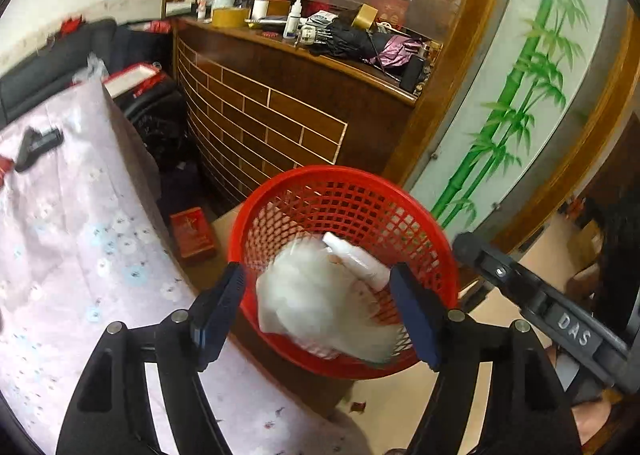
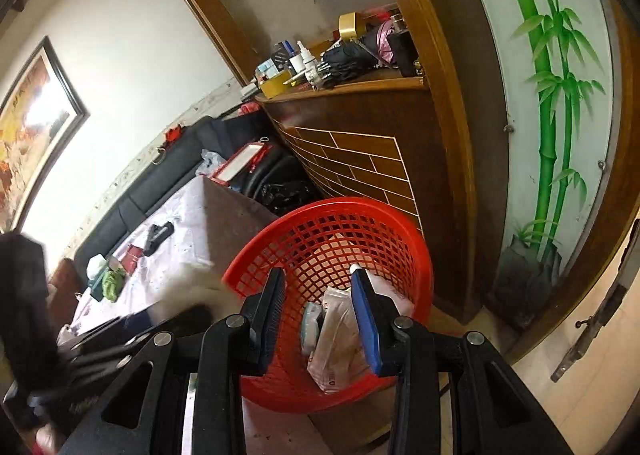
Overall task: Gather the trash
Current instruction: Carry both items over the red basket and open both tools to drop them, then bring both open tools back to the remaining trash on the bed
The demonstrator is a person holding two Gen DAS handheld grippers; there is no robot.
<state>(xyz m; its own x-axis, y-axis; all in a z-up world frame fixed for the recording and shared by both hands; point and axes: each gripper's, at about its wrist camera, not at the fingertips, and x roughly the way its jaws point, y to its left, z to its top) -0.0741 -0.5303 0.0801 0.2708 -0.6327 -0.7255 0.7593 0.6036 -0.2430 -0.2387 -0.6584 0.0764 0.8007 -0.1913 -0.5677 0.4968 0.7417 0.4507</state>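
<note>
A red mesh trash basket [image 1: 352,183] stands on the floor by the table corner; it also shows in the right wrist view [image 2: 280,239]. My left gripper [image 1: 316,287] is open above the basket. A blurred white plastic bag [image 1: 316,307] hangs between its fingers, apart from both pads, over a white bottle [image 1: 356,259]. My right gripper [image 2: 318,291] is open and empty above the basket. Inside lie a crumpled plastic bag [image 2: 340,339], a small packet [image 2: 311,325] and the white bottle [image 2: 380,287].
A table with a pale flowered cloth [image 1: 60,239] lies left, with a black tool [image 1: 38,143] on it. A red box [image 1: 192,231] sits on the floor. A wooden cabinet [image 1: 280,115] with clutter stands behind. The right gripper's body [image 1: 540,295] is at right.
</note>
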